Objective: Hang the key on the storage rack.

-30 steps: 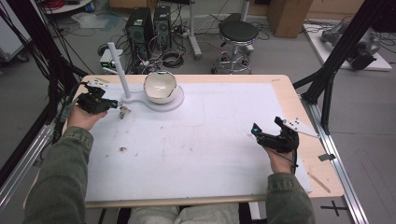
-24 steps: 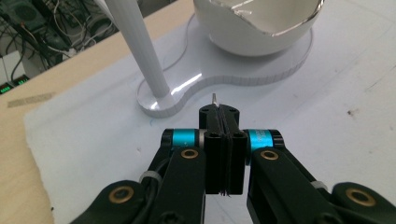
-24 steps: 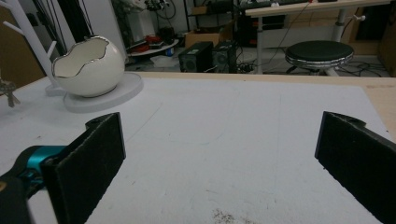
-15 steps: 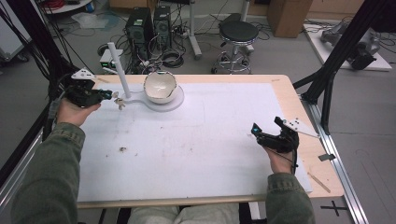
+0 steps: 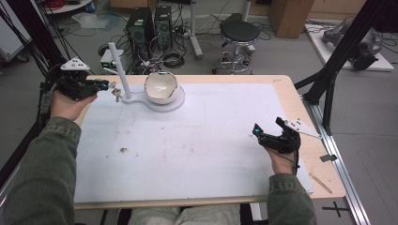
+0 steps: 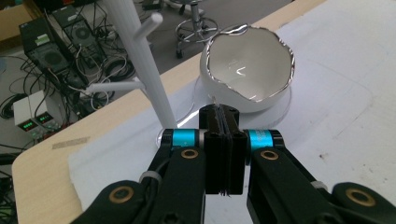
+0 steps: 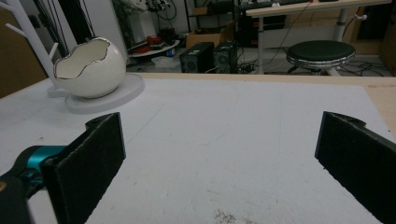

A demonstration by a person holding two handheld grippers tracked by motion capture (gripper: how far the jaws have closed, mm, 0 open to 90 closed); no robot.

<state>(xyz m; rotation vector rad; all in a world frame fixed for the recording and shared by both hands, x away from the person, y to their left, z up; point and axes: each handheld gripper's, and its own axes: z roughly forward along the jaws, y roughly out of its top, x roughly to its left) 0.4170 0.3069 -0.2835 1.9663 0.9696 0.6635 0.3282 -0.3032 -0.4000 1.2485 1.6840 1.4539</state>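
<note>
Small metal trinket (image 5: 115, 93) hangs from the left gripper (image 5: 104, 86), jaws pressed together on it, at the far left desk (image 5: 281, 86) edge beside the white peg stand (image 5: 118, 63). The left gripper view adds the eggshell bowl (image 6: 252, 65) just beyond. Since the earlier frame the left gripper has risen. Right gripper (image 5: 268, 132) stays put, jaws apart.

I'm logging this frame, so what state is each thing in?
Left tongs: shut, small keys hanging from their tips.
Right tongs: open, nothing between them.
Egg-shaped bowl: upright on its white base, looks empty.
White peg stand: upright, nothing on its pegs.
</note>
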